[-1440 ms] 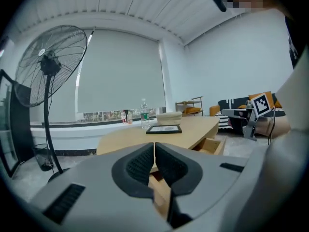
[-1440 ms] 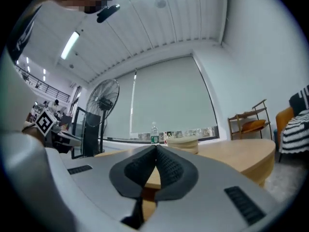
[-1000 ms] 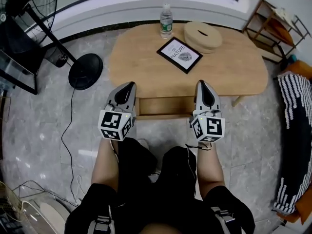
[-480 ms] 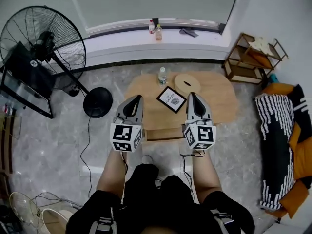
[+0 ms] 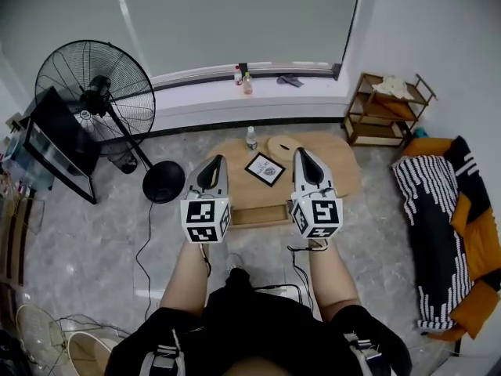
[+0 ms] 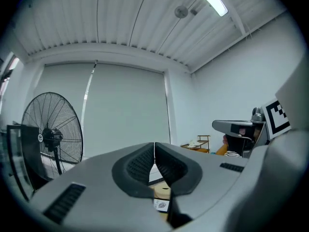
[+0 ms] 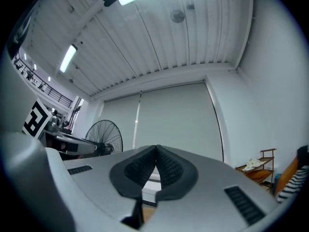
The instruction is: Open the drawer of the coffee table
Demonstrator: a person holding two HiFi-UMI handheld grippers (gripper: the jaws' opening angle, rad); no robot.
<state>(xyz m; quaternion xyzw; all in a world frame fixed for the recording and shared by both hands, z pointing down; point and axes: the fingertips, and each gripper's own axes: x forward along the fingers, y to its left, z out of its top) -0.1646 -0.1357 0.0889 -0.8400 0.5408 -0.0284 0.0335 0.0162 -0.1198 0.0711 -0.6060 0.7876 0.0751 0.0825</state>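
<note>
The coffee table point(image 5: 348, 172), a rounded wooden one, is seen in the middle of the head view, beyond the person's knees. Its drawer point(image 5: 262, 215) is seen at the table's near edge, between the two grippers, and appears to be drawn out a little toward the person. On the tabletop a clear bottle point(image 5: 251, 138), a framed picture point(image 5: 264, 168) and a round wooden box point(image 5: 283, 146) are set close together.

The left gripper point(image 5: 218, 161) and the right gripper point(image 5: 300, 153) are held side by side in the air above the table's near half, apart from each other and touching nothing. In the left gripper view the ribbed pads of the left gripper point(image 6: 154, 154) are pressed together with nothing between them. In the right gripper view the pads of the right gripper point(image 7: 156, 152) are likewise closed on nothing.

A standing fan point(image 5: 95, 92) is placed at the left of the frame, a small wooden shelf point(image 5: 385, 108) at the upper right, and a striped cloth point(image 5: 434, 210) at the right edge.
</note>
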